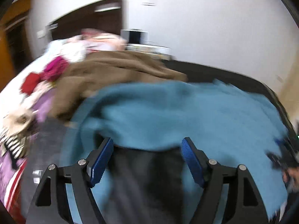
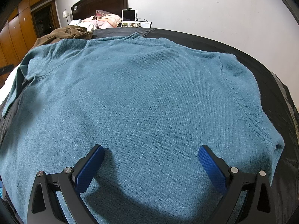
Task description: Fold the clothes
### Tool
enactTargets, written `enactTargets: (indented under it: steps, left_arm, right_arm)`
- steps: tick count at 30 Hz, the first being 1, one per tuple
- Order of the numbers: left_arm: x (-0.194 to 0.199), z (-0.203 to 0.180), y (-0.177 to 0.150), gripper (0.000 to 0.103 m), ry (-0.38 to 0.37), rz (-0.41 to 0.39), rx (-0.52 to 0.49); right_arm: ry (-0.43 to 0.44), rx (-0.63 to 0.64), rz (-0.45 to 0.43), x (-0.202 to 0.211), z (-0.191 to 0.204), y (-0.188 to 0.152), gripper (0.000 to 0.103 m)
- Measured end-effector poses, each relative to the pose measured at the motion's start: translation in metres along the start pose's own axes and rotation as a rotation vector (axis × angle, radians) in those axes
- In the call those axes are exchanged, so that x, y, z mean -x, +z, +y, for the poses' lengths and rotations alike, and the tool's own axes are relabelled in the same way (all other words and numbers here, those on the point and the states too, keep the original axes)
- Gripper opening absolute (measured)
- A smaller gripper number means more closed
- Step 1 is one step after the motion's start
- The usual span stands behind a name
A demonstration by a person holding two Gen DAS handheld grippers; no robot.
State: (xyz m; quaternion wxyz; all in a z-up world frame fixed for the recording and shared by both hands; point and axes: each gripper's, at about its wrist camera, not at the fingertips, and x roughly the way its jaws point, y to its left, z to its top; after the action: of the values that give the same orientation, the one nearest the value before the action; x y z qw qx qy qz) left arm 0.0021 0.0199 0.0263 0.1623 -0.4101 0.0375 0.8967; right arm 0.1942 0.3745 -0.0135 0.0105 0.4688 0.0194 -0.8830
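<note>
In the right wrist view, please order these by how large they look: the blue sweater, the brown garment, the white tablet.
1. blue sweater, but it lies nearest the camera
2. brown garment
3. white tablet, farthest away, so its real size is unsure

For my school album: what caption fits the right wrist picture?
Open right gripper hovers above a blue sweater spread flat.
</note>
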Motion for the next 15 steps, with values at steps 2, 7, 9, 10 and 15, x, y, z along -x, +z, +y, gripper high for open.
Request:
enactTargets:
  steps: [2,7,9,10,15]
  left_arm:
    - [-0.006,-0.029,-0.008,0.079,-0.064,0.028,-0.055]
    - [-0.027,-0.071,-0.024,0.079,-0.142,0.066,-0.153]
    - [-0.039,-0.078,-0.027,0.079,-0.154,0.105,-0.158]
    - [-0.044,-0.081,-0.03,0.079,-0.158,0.121,-0.16]
    - [-0.063,-0.082,-0.038,0.079,-0.128,0.182,-0.16]
  right_arm:
    - [0.0,0.0,0.0,0.0,0.0,0.0,0.102]
    - [0.001,0.0,0.0,0.0,0.0,0.0,0.102]
    - [0.001,0.0,0.0,0.0,0.0,0.0,0.102]
    - [0.001,0.0,-0.001,0.0,0.0,0.0,0.102]
    - [0.0,0.0,-0.001,-0.001,-0.001,0.001,0.102]
